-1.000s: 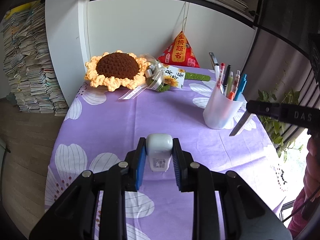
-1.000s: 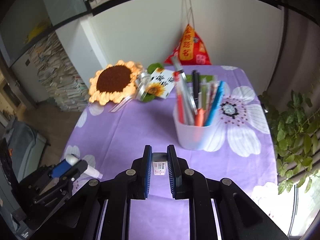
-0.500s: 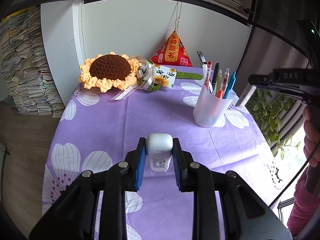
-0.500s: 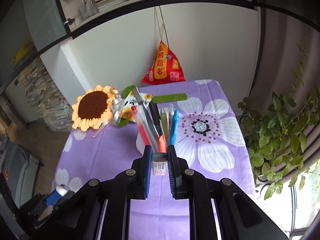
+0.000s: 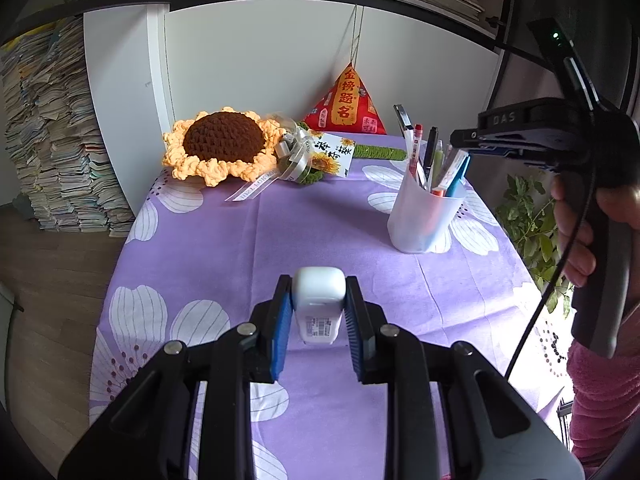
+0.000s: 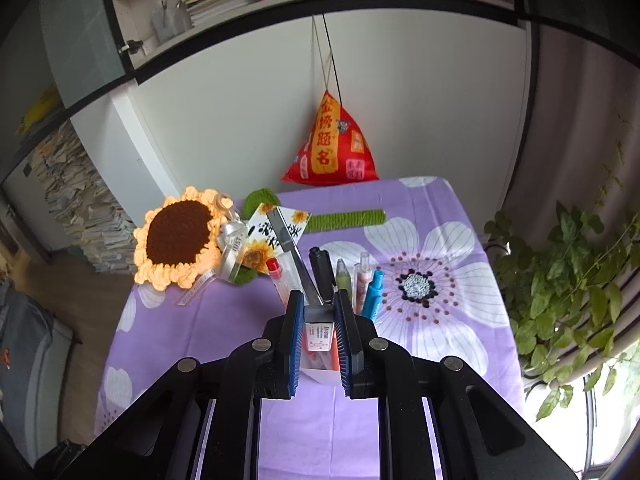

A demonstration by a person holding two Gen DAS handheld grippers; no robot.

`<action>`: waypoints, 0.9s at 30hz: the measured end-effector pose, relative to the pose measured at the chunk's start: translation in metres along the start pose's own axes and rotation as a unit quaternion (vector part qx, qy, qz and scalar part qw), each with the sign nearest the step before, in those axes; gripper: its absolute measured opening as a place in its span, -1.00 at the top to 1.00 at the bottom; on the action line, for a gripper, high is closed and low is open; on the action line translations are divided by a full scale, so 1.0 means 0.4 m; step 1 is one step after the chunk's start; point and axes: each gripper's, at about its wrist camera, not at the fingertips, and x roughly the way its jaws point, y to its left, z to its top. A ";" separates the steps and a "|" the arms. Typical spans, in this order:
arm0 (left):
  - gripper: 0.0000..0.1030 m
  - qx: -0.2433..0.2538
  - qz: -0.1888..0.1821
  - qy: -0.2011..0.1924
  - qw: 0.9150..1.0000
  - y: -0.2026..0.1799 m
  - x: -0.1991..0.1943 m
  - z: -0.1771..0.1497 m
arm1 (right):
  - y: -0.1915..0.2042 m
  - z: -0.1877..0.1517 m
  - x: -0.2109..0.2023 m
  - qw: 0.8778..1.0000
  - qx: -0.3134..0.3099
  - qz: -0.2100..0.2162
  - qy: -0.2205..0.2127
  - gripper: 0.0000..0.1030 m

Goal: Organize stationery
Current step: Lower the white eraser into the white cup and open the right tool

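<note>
Left claw [image 5: 319,322]: clamped on a white bottle [image 5: 319,304], likely correction fluid, barcode label facing the camera; it hangs over the near middle of the desk [image 5: 224,248], well short of the cup.
Desk, left to right: a knitted sunflower [image 5: 222,144] at the far left corner, a red pouch [image 5: 347,104] against the wall at the far edge, the pen cup [image 5: 424,216] near the right edge.
Right claw [image 6: 319,322]: clamped on a small flat item with a printed label [image 6: 318,330], maybe an eraser; I cannot tell for sure.
Item relative to claw: held between the pads, label toward the camera, right above the cup's mouth.
Cup contents: a red pen [image 6: 276,276], a black pen [image 6: 322,268] and a blue pen [image 6: 373,292] fill it, leaning toward the wall.
Risk: the cup looks crowded, so a drop from here may land on pen tops and bounce onto the cloth.
Risk: pushing down could knock the light cup toward the right edge.
Risk: the left bottle has little grip area and might slip.
</note>
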 end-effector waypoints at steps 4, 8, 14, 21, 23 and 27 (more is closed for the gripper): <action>0.54 -0.002 -0.002 0.001 1.000 0.003 0.007 0.001 | -0.001 -0.003 0.027 1.000 0.004 -0.001 0.012 0.68; 0.54 0.000 -0.007 0.006 1.000 0.003 0.016 0.001 | 0.003 -0.004 0.043 1.000 0.005 0.002 0.020 0.68; 0.54 0.000 -0.014 0.009 1.000 0.006 0.026 -0.001 | 0.007 -0.012 0.071 0.999 0.011 0.003 0.041 0.68; 0.54 -0.003 -0.017 0.011 1.000 0.014 0.037 0.001 | 0.002 -0.039 0.119 0.997 0.018 0.001 0.073 0.68; 0.54 -0.003 -0.018 0.012 1.000 0.015 0.039 0.000 | 0.001 -0.046 0.130 0.997 0.018 0.000 0.081 0.68; 0.54 -0.004 -0.018 0.013 1.000 0.015 0.042 0.001 | 0.002 -0.056 0.139 0.996 0.016 -0.005 0.084 0.68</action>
